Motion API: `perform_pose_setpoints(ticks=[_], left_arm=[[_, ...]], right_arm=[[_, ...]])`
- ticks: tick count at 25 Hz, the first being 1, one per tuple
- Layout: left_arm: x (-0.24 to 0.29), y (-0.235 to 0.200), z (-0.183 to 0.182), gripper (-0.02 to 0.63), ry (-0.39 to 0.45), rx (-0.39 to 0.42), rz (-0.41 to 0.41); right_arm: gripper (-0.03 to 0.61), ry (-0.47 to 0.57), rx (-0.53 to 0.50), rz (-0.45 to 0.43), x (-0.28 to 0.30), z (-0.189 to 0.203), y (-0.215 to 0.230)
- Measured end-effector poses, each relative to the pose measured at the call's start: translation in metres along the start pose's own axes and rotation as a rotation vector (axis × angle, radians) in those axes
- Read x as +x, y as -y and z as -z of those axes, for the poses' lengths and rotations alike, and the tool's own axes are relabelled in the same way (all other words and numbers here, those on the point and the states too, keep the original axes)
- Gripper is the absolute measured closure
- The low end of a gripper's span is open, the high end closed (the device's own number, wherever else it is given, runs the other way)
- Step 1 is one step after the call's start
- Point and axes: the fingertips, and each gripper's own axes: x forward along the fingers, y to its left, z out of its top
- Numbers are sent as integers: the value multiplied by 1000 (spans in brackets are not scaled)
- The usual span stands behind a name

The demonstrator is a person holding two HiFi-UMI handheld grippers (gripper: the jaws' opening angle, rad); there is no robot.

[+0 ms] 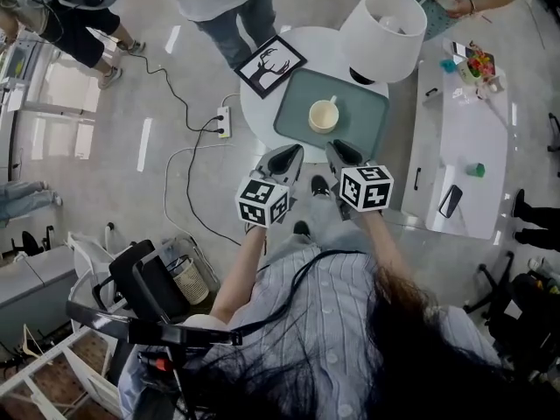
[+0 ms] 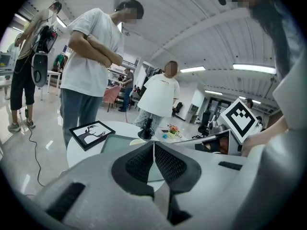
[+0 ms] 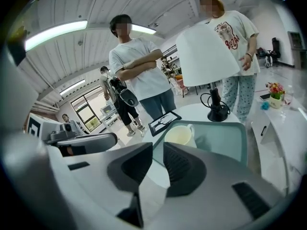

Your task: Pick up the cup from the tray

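A cream cup (image 1: 323, 115) with a handle stands upright in the middle of a grey-green tray (image 1: 367, 116) on a round white table (image 1: 254, 112). Both grippers hover at the tray's near edge, short of the cup and apart from it. My left gripper (image 1: 284, 158) points at the tray's near left corner with its jaws together and nothing in them (image 2: 153, 145). My right gripper (image 1: 343, 151) is at the near right, shut and empty (image 3: 158, 145). In the right gripper view the cup (image 3: 178, 135) sits just beyond the fingertips on the tray (image 3: 225, 138).
A black-framed tree picture (image 1: 269, 65) lies left of the tray. A white lamp (image 1: 383, 31) stands at its far right. Two people stand at the table's far side (image 3: 139, 66). A white bench (image 1: 468, 147) with small items is to the right, and a cable and power strip (image 1: 224, 121) lie on the floor.
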Motion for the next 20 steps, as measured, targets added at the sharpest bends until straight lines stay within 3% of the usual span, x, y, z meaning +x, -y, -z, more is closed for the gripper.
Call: perform_pose_setpoints(ticks=[12, 16, 20], left_arm=[[38, -22, 3, 598, -52, -19, -11], [48, -32, 0, 598, -55, -26, -22], [56, -37, 2, 598, -71, -33, -24]], right_arm=[[498, -102, -113, -5, 46, 11, 44], [351, -137, -131, -49, 57, 20, 51], [264, -115, -218, -68, 72, 27, 55]])
